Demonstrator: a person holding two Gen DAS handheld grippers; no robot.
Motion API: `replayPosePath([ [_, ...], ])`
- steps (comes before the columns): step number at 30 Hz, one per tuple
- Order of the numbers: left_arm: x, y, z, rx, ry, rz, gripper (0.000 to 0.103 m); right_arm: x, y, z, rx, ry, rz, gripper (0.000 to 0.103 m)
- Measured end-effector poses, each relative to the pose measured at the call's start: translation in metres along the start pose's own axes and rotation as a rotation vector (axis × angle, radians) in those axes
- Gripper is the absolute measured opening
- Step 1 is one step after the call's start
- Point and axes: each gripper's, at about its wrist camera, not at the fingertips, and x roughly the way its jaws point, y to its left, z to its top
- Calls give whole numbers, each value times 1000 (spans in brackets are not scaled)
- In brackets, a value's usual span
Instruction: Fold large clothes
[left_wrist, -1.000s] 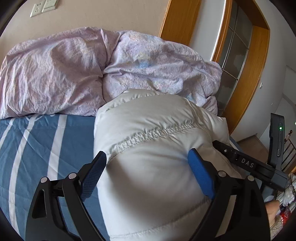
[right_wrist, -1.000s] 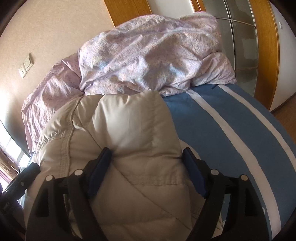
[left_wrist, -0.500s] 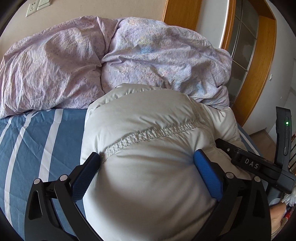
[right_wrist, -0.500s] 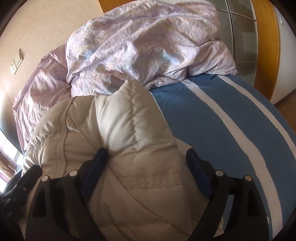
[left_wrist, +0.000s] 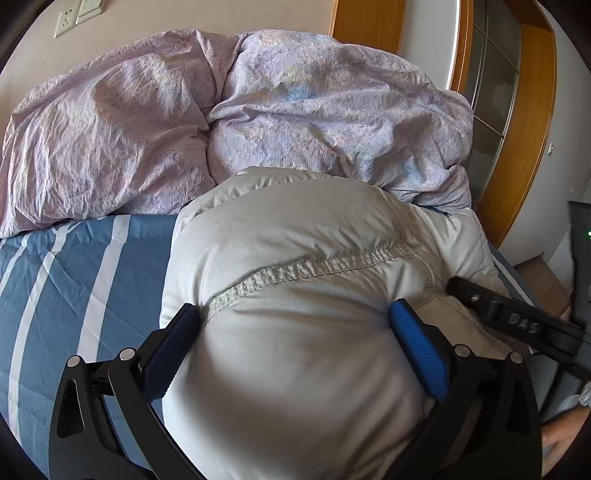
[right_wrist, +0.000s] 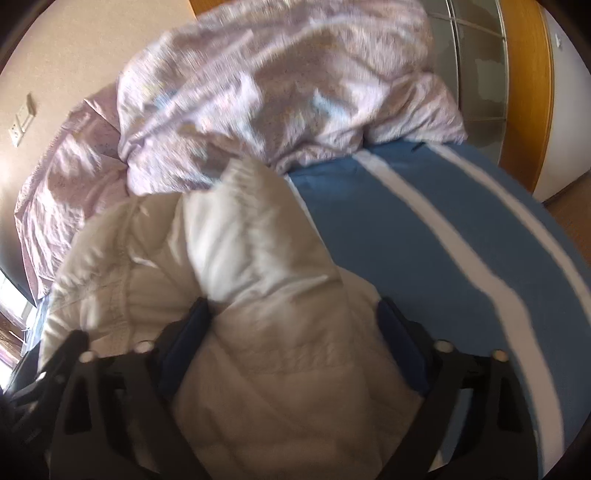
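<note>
A puffy off-white down jacket (left_wrist: 295, 251) lies bunched on a blue bed sheet with white stripes (left_wrist: 85, 266). My left gripper (left_wrist: 293, 332) has its blue pads wide apart, with a thick bulge of the jacket filling the space between them. In the right wrist view the same jacket (right_wrist: 236, 258) bulges between the spread pads of my right gripper (right_wrist: 293, 332), with a loose fold sticking up ahead of it. That view is blurred by motion. The right gripper's black body (left_wrist: 517, 321) shows at the right of the left wrist view.
A crumpled lilac duvet (left_wrist: 258, 110) is piled at the head of the bed against the wall. A wooden-framed glass door (left_wrist: 517, 110) stands to the right. Striped sheet (right_wrist: 443, 236) lies bare to the right of the jacket.
Both grippers have pushed forward toward the duvet with the jacket bulk between their pads. The jacket fold in the right view has tipped to the left.
</note>
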Motion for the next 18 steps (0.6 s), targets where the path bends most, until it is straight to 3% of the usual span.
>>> replayPosePath([
  [4,-5,3,3,-20,11,-5,102,-57,7,1,-15,-130,43,72],
  [7,-10,0,5,-2,11,8,102,-71,25,-3,-84,-153,79,60],
  [12,-10,-1,5,3,7,25,102,-38,42,0,-147,-77,69,45],
  [18,-3,-7,1,12,-1,43,102,-7,37,-3,-177,-72,14,42],
])
